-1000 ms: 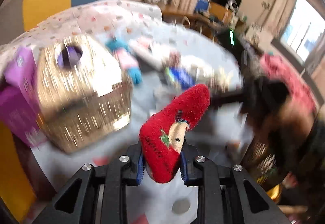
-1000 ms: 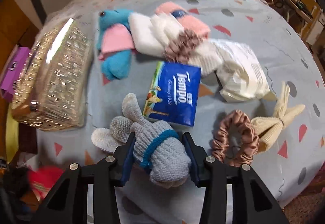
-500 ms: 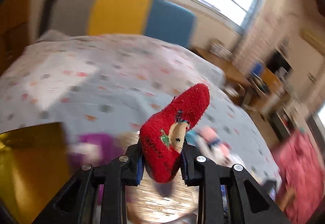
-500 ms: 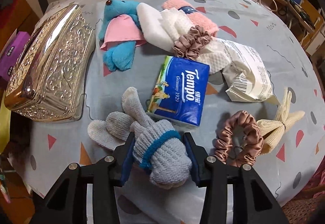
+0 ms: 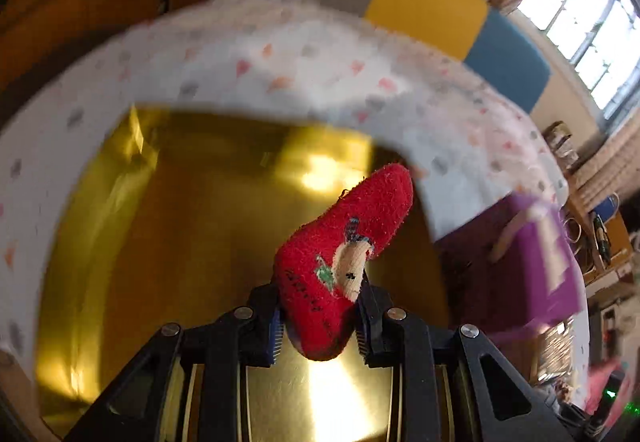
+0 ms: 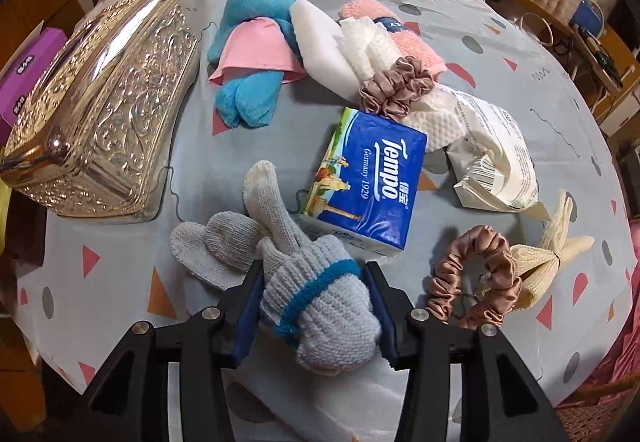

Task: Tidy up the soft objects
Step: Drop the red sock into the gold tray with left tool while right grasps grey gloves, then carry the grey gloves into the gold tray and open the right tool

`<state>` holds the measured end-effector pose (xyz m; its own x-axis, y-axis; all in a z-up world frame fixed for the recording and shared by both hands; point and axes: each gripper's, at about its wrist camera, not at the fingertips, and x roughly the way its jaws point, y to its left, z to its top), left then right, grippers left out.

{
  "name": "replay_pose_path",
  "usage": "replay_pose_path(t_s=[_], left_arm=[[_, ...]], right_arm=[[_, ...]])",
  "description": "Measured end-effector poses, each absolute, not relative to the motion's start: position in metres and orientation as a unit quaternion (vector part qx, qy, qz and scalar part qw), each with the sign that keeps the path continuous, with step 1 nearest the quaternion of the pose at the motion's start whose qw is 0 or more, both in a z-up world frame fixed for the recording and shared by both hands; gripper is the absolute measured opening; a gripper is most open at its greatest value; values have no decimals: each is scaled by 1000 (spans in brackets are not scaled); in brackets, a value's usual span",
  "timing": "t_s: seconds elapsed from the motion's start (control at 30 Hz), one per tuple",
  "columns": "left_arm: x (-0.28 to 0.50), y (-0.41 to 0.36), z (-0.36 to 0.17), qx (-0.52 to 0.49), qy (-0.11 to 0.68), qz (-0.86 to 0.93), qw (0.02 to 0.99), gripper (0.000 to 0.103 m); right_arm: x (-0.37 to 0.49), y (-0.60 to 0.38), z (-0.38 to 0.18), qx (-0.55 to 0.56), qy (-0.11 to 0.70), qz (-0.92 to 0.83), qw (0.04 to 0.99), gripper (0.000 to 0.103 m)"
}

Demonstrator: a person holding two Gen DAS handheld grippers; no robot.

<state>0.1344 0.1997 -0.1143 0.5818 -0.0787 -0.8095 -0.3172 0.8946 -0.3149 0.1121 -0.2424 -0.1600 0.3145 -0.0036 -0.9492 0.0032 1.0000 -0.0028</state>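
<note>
Left wrist: red sock (image 5: pixel 348 262) above gold box (image 5: pixel 192 226).

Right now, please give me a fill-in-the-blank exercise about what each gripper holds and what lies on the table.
1. The left gripper is shut on a sock whose colour is ____.
2. The grey knit glove between the right gripper fingers has a cuff band coloured ____.
3. The tissue pack shows the brand name ____.
4. The plush toy wears a cape coloured ____.

Missing words: red; blue; Tempo; pink
</note>
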Motion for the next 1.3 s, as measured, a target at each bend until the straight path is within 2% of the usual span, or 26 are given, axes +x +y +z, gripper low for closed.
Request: replay_pose_path(t_s=[0.13,0.2,0.3,0.33,0.37,0.47,0.83,1.13,1.3], left_arm=[[135,189,-136,-246,471,58,845,30],[144,183,-136,-246,466,54,848,36],[157,177,-129,-255,455,53,852,48],[159,174,-127,-252,451,55,854,61],[157,175,-124,-251,448,59,856,67],[149,173,-120,-229,443,63,864,73],[84,164,-125,-152,451,72,876,74],[55,159,-112,-112,435,69,891,75],[45,158,-107,-109,427,66,895,76]], right_arm=[[108,-229,-167,-24,591,2,806,53],[106,-227,-168,-17,588,-1,809,51],[103,-222,-168,-19,584,-4,812,50],[101,-219,-168,-24,582,-4,813,50],[99,-220,-168,-27,580,-4,814,50],[95,-214,-169,-37,577,-4,816,50],[77,-214,-156,-19,566,2,824,46],[49,-235,-89,64,509,27,858,45],[68,-250,-55,105,472,10,875,45]])
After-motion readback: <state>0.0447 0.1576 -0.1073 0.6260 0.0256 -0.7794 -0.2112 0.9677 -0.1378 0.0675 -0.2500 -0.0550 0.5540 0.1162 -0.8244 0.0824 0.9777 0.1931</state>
